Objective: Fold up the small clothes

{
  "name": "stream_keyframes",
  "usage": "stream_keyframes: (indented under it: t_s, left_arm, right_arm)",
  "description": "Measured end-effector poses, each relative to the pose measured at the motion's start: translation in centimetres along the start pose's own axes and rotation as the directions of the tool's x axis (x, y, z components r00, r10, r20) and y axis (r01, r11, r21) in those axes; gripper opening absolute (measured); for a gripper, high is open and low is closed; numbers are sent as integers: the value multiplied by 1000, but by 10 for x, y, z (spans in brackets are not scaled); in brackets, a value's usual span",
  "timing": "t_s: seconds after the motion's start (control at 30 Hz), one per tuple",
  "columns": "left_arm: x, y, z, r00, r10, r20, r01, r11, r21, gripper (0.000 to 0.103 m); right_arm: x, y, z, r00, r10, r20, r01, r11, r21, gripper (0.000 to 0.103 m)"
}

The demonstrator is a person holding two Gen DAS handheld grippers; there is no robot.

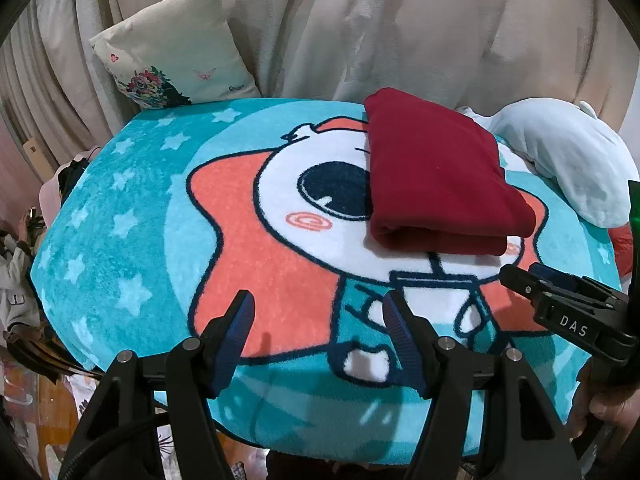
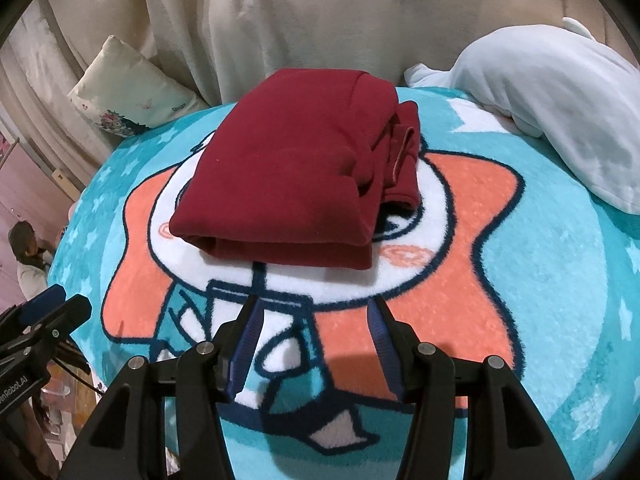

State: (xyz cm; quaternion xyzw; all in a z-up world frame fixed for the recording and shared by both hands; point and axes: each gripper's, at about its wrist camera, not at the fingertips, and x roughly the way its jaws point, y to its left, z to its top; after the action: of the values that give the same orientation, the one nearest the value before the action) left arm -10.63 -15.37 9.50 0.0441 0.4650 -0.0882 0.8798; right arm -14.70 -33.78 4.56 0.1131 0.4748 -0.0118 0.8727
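Observation:
A dark red garment [image 1: 436,176] lies folded into a thick rectangle on a turquoise cartoon blanket [image 1: 132,208]. In the right wrist view the garment [image 2: 288,176] sits straight ahead, with loose folded layers showing on its right side. My left gripper [image 1: 318,306] is open and empty, hovering over the blanket to the near left of the garment. My right gripper [image 2: 314,312] is open and empty, just short of the garment's near edge. The right gripper also shows at the right edge of the left wrist view [image 1: 520,274].
A pale blue plush bundle [image 1: 568,160] lies at the blanket's far right, also in the right wrist view [image 2: 560,112]. A floral cushion [image 1: 172,48] leans against cream draped fabric [image 1: 360,20] behind. The blanket's edge drops off on the left, where a person stands [image 2: 24,252].

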Motion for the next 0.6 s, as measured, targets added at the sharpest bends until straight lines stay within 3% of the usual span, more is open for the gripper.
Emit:
stream_keyframes:
  t_s: [0.6]
  left_arm:
    - [2,2,-3,1000,11,-6,-11,1000,-11,66]
  right_arm:
    - [6,0,-1,1000,8,-10,-9,1000,-9,57]
